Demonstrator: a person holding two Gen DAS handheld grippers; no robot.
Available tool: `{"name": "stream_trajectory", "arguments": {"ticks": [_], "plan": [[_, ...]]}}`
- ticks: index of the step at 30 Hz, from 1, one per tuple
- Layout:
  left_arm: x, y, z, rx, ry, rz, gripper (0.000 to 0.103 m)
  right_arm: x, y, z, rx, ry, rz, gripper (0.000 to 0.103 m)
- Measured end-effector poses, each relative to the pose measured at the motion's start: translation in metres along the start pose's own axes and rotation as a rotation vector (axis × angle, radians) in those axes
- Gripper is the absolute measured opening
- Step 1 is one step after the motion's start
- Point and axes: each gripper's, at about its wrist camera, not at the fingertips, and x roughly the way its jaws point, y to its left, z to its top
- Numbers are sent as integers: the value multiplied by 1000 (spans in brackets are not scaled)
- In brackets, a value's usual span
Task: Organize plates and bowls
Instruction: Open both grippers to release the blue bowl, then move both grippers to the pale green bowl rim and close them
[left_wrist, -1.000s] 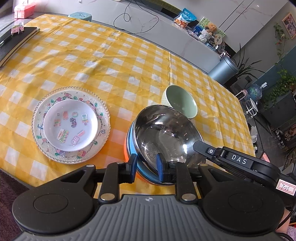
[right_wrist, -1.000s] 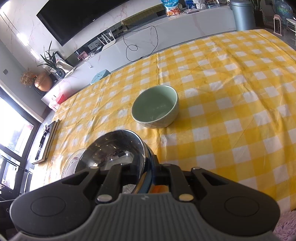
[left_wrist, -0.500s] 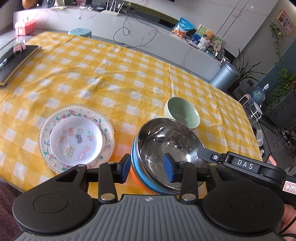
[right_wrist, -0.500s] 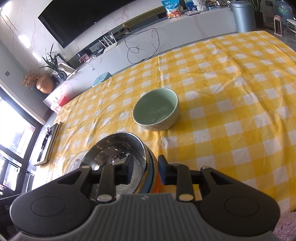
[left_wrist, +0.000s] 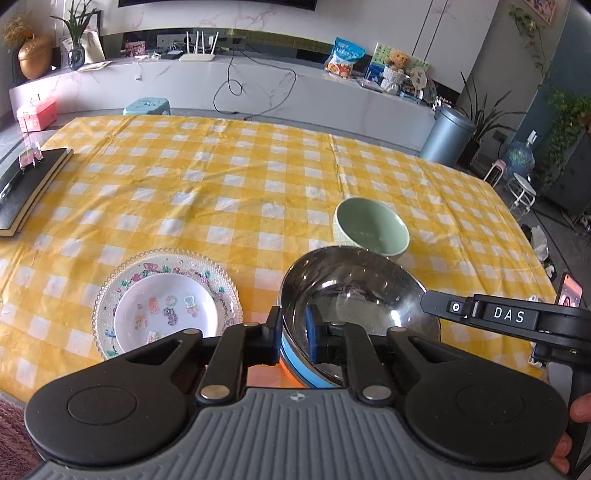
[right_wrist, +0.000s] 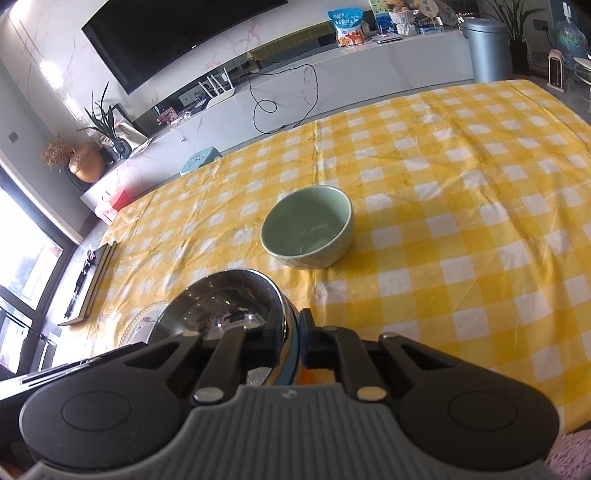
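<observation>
Since a moment ago both sets of jaws, which had spread apart around the bowl's rim, have come in again, and the left view has tipped up to take in more of the far wall.

The left gripper (left_wrist: 293, 336) is closing, its blue pads pinching the near-left rim of the steel bowl (left_wrist: 354, 295), one finger outside the wall and one inside. The right gripper (right_wrist: 291, 338) is closing too, clenched on the same bowl's (right_wrist: 225, 299) right-hand rim, one finger inside and one outside. In the left view the right gripper's body (left_wrist: 509, 317) reaches in over the bowl's right side. The steel bowl sits nested in a blue bowl (left_wrist: 295, 363), with an orange one (right_wrist: 308, 374) showing below that; whether the stack touches the cloth cannot be told.

The stack is near the front edge of the table, which is covered by a yellow-and-white checked tablecloth (left_wrist: 229, 173). Just beyond the stack stands a pale green bowl (left_wrist: 371, 227), upright and empty. To the stack's left, near the front edge, a small white patterned plate (left_wrist: 164, 319) rests on a beaded glass plate (left_wrist: 229, 291). A dark book (left_wrist: 27, 188) lies at the left edge.
</observation>
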Motion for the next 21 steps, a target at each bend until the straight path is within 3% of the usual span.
{"name": "stream_trajectory", "arguments": {"ticks": [5, 9, 14, 16, 20, 21], "plan": [[1, 4, 0, -10, 1, -14, 15, 2, 1, 0, -5, 12, -5, 7], [-8, 4, 6, -1, -43, -24, 17, -4, -3, 3, 13, -26, 12, 13], [-13, -2, 24, 54, -77, -19, 26, -14, -7, 9, 23, -90, 19, 23], [-12, -6, 32, 79, -65, -26, 31, -16, -7, 14, 18, -111, -9, 33], [-5, -17, 50, 126, -15, -60, 32, -20, -9, 24, 9, -140, -42, 40], [-4, -20, 54, 144, -10, -67, 32, -21, -9, 28, 7, -149, -46, 50]]}}
